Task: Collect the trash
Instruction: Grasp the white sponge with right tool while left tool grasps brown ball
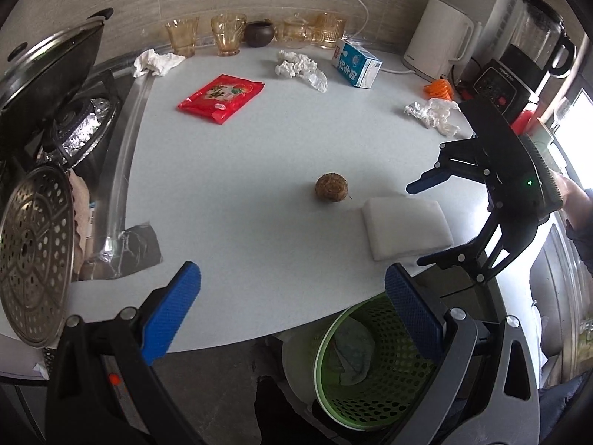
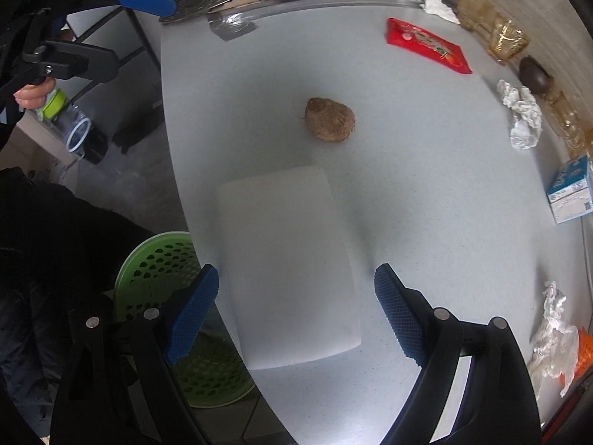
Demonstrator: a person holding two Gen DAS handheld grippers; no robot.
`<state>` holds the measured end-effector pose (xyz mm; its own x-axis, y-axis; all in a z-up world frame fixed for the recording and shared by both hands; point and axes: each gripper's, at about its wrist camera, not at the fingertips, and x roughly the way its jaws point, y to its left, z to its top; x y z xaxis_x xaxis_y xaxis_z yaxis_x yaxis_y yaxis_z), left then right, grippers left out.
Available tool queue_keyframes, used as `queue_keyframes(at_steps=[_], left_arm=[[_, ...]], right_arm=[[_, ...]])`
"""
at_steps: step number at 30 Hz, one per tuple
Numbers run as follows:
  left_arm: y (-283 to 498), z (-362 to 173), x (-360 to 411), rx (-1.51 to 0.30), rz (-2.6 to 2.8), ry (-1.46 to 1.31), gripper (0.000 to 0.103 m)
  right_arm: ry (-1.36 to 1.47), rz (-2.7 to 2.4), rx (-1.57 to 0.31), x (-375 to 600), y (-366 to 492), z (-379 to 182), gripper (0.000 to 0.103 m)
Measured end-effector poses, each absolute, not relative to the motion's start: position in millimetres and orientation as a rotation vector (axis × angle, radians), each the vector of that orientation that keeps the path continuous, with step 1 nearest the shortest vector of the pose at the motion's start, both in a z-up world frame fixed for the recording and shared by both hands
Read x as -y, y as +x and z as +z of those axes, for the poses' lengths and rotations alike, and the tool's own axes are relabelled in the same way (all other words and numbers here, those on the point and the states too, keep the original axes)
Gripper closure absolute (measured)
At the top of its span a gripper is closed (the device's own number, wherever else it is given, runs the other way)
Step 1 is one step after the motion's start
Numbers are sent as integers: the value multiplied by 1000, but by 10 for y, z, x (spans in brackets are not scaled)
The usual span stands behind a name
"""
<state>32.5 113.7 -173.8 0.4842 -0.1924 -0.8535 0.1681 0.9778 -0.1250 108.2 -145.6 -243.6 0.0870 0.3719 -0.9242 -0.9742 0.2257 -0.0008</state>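
Observation:
A white foam block [image 2: 289, 267] lies near the counter's front edge, straddled by my open, empty right gripper [image 2: 296, 293]; it also shows in the left wrist view [image 1: 406, 226]. A brown round lump [image 1: 331, 188] sits mid-counter, also seen in the right wrist view [image 2: 330, 119]. A red snack packet [image 1: 221, 97], crumpled white tissues [image 1: 302, 68] and a blue-white carton [image 1: 355, 63] lie farther back. My left gripper [image 1: 292, 296] is open and empty above the counter edge. A green mesh bin [image 1: 370, 363] holding some trash stands on the floor below.
A stove with a pot lid [image 1: 52, 63] and steamer plate [image 1: 33, 256] is at the left. Glass cups [image 1: 228, 33], a white kettle [image 1: 439, 37] and a blender [image 1: 519, 55] line the back wall. Foil scrap [image 1: 133, 248] lies at the counter's left.

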Motion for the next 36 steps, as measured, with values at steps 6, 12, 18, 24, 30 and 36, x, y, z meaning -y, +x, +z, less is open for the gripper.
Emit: queue_keyframes(at_steps=[6, 12, 18, 24, 30, 36], left_arm=[[417, -1755, -1030, -1044, -228, -27, 8], [508, -1775, -911, -1029, -266, -19, 8], [685, -1858, -788, -1015, -301, 18, 8], [953, -2022, -717, -1025, -352, 26, 8], [1174, -2180, -651, -1046, -398, 49, 8], [1277, -2256, -582, -1057, -439, 106, 16]], right_arm=[[-773, 1182, -982, 1486, 1153, -2437, 35], [-714, 1159, -975, 1596, 1218, -2417, 42], [-503, 1026, -961, 1881, 1262, -2269, 42], [-215, 813, -928, 2314, 1154, -2048, 42], [-55, 669, -920, 2499, 867, -1994, 41], [59, 589, -948, 2596, 645, -2092, 41]])
